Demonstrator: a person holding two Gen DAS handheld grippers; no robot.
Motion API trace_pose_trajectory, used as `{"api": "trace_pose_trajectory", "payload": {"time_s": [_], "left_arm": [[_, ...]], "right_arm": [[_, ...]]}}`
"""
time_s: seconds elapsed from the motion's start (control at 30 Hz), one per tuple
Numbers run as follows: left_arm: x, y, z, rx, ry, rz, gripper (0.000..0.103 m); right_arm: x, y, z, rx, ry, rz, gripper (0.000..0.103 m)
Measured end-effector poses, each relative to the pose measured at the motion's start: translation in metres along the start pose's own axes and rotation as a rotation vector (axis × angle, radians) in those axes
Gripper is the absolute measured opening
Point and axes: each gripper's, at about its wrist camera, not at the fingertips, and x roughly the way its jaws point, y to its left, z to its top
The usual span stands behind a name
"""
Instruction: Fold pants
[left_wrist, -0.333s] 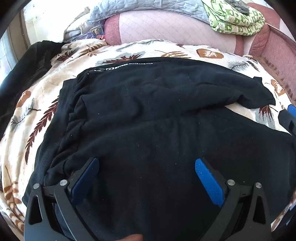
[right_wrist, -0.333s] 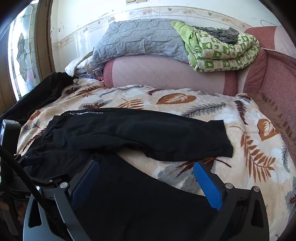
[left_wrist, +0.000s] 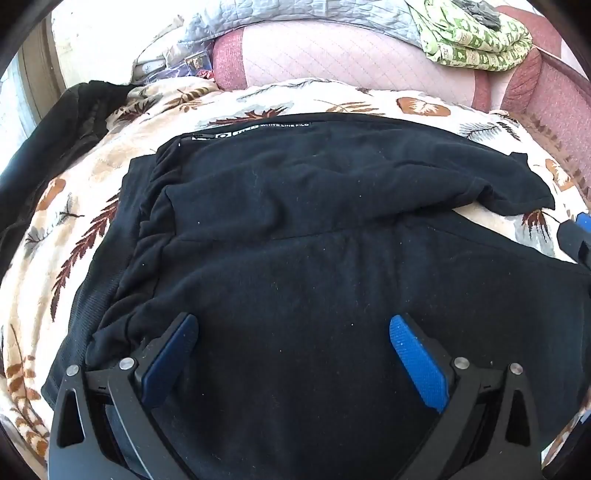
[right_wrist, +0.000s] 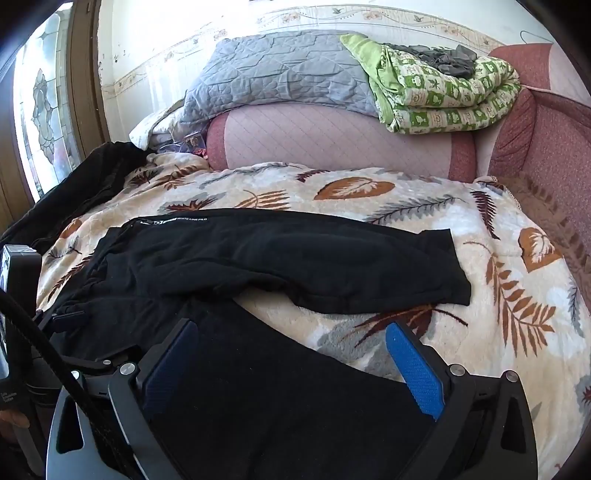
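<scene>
- Black pants (left_wrist: 295, 206) lie spread on a leaf-patterned blanket (right_wrist: 369, 188) covering a bed or sofa seat. The waistband is toward the left and the two legs run to the right.
- The far leg (right_wrist: 314, 266) lies flat on the blanket, its cuff ending near the middle right of the right wrist view. The near leg (right_wrist: 258, 387) runs under the right gripper, with a wedge of bare blanket between the two legs.
- A small white printed label (left_wrist: 258, 129) sits on the far edge of the pants, near the waist.
- The left gripper (left_wrist: 293, 354) hovers over the seat area of the pants. Its blue-padded jaws are spread wide, with nothing pinched between them.
- The right gripper (right_wrist: 291, 358) is over the near leg, angled downward. Its jaws are likewise spread wide and grip nothing.
- No boxes, baskets or other containers can be made out.
- Behind the blanket is a pink quilted bolster (right_wrist: 332, 136). On top of it rest a grey quilted cover (right_wrist: 280, 74) and a folded green patterned quilt (right_wrist: 450, 96).
- Another dark garment (right_wrist: 74, 184) lies at the left edge, beside a stained-glass window (right_wrist: 40, 110).
</scene>
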Motion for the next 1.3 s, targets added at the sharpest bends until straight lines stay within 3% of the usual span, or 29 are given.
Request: {"api": "trace_pose_trajectory", "payload": {"time_s": [0.3,1.3], "left_arm": [[0.000,0.002,0.001,0.024,0.033,-0.021,0.103],[-0.004,0.001,0.001,0.032,0.014,-0.019,0.103]], "right_arm": [[-0.007,0.003,0.001,-0.004,0.022,-0.015,0.103],[0.003,-0.002,-0.005,-0.003,0.059,-0.016,0.103]]}}
